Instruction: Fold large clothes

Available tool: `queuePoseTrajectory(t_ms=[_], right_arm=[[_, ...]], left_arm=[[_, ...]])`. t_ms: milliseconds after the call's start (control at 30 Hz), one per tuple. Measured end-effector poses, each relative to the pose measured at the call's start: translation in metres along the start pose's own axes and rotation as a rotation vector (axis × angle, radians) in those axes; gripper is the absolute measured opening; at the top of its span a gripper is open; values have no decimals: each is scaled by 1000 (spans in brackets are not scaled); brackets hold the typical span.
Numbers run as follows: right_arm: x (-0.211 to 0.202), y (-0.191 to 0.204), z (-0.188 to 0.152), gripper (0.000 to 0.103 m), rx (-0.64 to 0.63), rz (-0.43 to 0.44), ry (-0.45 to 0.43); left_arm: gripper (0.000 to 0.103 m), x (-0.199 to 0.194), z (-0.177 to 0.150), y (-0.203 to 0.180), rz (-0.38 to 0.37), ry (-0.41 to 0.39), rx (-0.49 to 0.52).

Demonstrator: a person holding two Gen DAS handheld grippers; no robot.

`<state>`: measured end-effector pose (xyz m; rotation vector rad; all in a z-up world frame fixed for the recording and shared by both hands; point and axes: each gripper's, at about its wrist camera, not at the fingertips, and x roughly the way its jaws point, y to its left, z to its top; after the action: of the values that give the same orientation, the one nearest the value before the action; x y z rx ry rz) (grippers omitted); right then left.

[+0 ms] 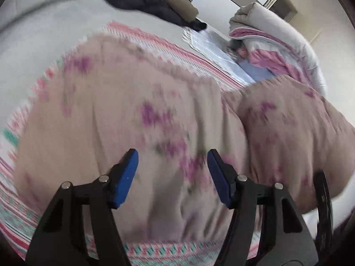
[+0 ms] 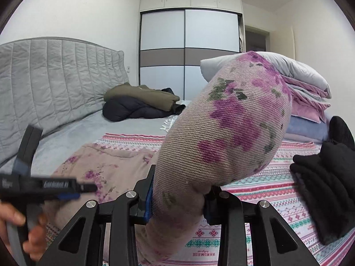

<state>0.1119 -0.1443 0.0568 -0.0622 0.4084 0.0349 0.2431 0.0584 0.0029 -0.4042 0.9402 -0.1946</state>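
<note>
My right gripper (image 2: 177, 201) pinches a bunched fold of the beige, purple-flowered knit garment (image 2: 224, 122), lifted over the striped bedspread (image 2: 277, 190); rest lies flat. Left gripper (image 1: 173, 177) spread, empty, above it. Soft, floppy, light-ish; I'd grab hem/corners.
</note>
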Motion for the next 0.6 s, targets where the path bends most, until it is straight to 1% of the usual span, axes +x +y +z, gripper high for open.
queuePoseTrajectory(t_ms=[33, 67, 100, 133, 167, 200, 233, 267, 300, 333, 367, 433, 467, 500, 533, 600], right_arm=[[0, -3, -2, 34, 11, 0, 9], [4, -3, -2, 34, 11, -1, 16], [5, -6, -1, 34, 13, 2, 19], [5, -6, 1, 34, 18, 7, 20], [6, -9, 2, 34, 34, 23, 21], [7, -10, 6, 33, 49, 36, 19], [7, -10, 8, 32, 72, 53, 13], [5, -11, 9, 30, 83, 64, 8], [5, -9, 10, 29, 86, 84, 3], [7, -5, 11, 28, 74, 92, 7], [11, 1, 9, 27, 54, 84, 11], [12, 5, 8, 26, 48, 83, -12], [13, 8, 9, 26, 52, 80, -21], [12, 12, 11, 26, 49, 73, -33], [10, 15, 13, 26, 40, 69, -41], [4, 23, 15, 26, -3, 56, -63]], left_arm=[[66, 4, 7, -14, 30, -5, 65], [66, 11, 10, -31, 32, 8, 136], [67, 23, 10, -47, 15, 40, 191], [67, 35, 12, -58, 5, 78, 223], [67, 54, 12, -71, 22, 126, 251], [69, 76, 13, -81, 96, 158, 272], [72, 91, 12, -87, 165, 170, 297], [76, 109, 9, -95, 227, 174, 347], [77, 114, 6, -97, 241, 169, 363], [78, 118, 4, -96, 239, 163, 353], [78, 117, 3, -93, 228, 151, 344], [78, 113, 2, -88, 200, 138, 344], [78, 109, 3, -84, 168, 140, 334], [77, 101, 8, -75, 100, 145, 295], [75, 92, 14, -65, 50, 150, 251], [67, 63, 28, -33, -39, 166, 112]])
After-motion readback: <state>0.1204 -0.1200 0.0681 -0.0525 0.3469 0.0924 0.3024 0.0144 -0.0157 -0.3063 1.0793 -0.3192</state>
